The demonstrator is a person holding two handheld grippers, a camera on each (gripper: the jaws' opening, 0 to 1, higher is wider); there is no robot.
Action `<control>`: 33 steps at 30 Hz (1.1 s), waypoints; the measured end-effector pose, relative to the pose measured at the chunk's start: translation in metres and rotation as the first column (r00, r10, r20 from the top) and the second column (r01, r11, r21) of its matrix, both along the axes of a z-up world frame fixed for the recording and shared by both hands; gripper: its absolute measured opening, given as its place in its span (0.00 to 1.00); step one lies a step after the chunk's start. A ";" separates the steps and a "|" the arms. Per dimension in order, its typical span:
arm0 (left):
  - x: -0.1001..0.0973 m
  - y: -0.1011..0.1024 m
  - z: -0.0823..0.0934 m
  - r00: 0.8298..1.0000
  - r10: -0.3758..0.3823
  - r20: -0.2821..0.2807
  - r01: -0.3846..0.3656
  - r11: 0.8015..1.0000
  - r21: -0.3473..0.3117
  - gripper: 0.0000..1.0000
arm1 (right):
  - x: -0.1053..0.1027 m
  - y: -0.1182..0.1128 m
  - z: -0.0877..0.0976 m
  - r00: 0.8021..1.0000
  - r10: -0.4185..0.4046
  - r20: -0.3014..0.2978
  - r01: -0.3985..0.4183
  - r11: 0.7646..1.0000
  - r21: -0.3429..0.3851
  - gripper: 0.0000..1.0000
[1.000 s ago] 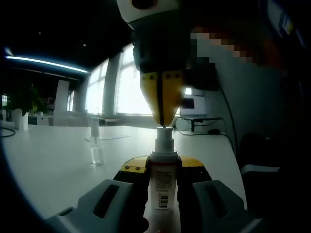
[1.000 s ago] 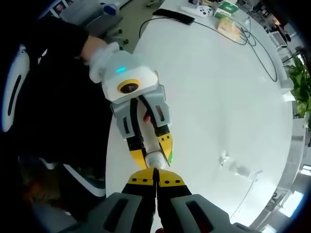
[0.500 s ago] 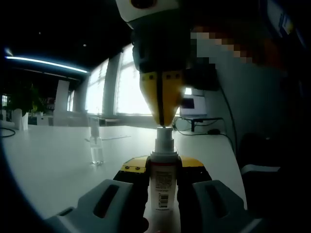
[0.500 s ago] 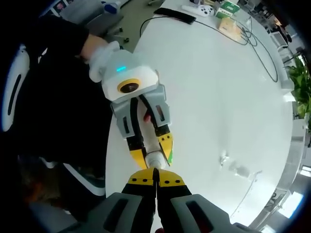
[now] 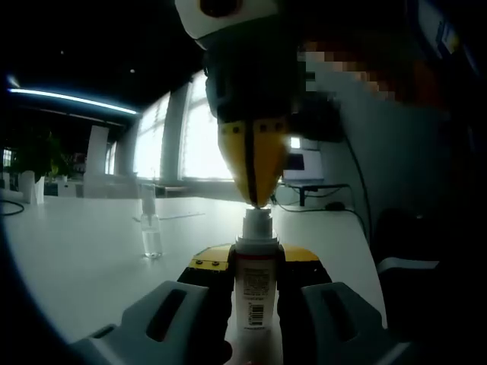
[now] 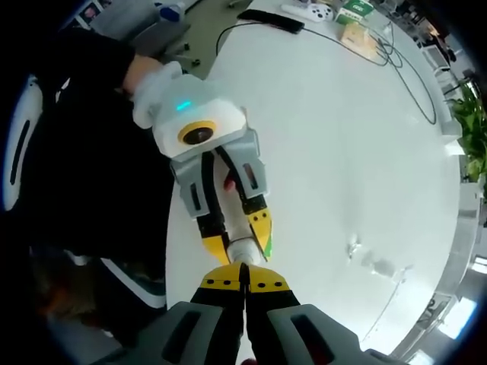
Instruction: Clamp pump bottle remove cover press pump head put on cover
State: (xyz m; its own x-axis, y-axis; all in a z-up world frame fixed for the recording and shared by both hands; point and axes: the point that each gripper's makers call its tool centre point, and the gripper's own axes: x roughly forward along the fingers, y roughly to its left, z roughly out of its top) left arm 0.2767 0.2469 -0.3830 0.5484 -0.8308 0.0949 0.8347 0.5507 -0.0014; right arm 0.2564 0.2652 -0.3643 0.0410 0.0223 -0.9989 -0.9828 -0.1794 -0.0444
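A white pump bottle [image 5: 256, 293] with a barcode label stands upright between my left gripper's [image 5: 255, 262] jaws, which are shut on it. My right gripper [image 5: 256, 201] comes down from above, shut, with its yellow tips resting on the bare pump head [image 5: 257, 222]. In the right gripper view, my right gripper [image 6: 243, 278] points at the pump head [image 6: 242, 250], which the left gripper [image 6: 239, 240] holds up near the table's edge. The clear cover [image 5: 151, 230] stands alone on the white table [image 6: 327, 137], off to the side [image 6: 367, 261].
A black cable [image 6: 358, 57], a dark flat device [image 6: 268, 21] and small boxes [image 6: 358, 30] lie at the table's far end. A plant [image 6: 473, 122] stands by its edge. A person's dark sleeve [image 6: 84, 152] lies beside the table. A monitor [image 5: 304, 163] sits behind.
My right gripper has pushed down slightly, and the pump head sits a little lower than before. The left gripper and the cover have stayed put.
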 end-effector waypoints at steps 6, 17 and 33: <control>-0.001 0.000 0.000 1.000 -0.001 0.000 0.001 1.000 0.000 0.12 | 0.002 -0.001 0.005 1.000 -0.001 0.002 0.001 0.999 0.045 0.00; 0.001 0.000 0.001 1.000 -0.001 0.001 0.001 1.000 -0.001 0.12 | 0.000 0.001 0.007 1.000 0.021 0.005 -0.021 0.999 0.029 0.00; 0.001 0.001 0.001 1.000 0.000 0.004 0.000 1.000 0.000 0.12 | 0.002 0.001 0.008 1.000 0.004 -0.010 -0.004 0.999 0.041 0.00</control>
State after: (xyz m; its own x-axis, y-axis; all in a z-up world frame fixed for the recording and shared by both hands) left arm 0.2775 0.2476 -0.3816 0.5476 -0.8310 0.0972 0.8349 0.5504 0.0013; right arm 0.2584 0.2665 -0.3560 0.0310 0.0636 -0.9975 -0.9824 -0.1817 -0.0421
